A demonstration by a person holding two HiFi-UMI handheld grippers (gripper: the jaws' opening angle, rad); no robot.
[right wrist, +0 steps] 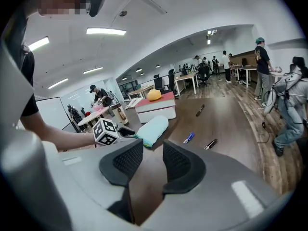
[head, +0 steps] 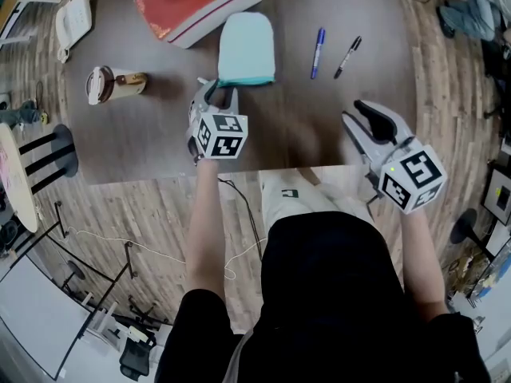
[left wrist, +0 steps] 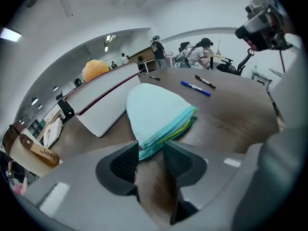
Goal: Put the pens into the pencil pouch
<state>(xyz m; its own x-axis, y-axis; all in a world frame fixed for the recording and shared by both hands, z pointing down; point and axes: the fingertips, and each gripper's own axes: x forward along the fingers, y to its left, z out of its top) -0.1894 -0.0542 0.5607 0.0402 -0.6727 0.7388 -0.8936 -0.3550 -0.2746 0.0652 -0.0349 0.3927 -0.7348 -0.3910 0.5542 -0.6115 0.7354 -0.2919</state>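
At the near zip corner of the teal pencil pouch (head: 246, 48), the left tool (head: 215, 92) has its jaws apart. The corner is just entering the gap and is not yet pinched. Probably placed there to steady the pouch or lift its mouth. The right tool (head: 359, 118) is open and empty at the worktop (head: 152, 142) edge, well short of the blue pen (head: 318, 53) and black pen (head: 347, 57). Both pens lie near each other on the worktop to the pouch's right, not yet picked up.
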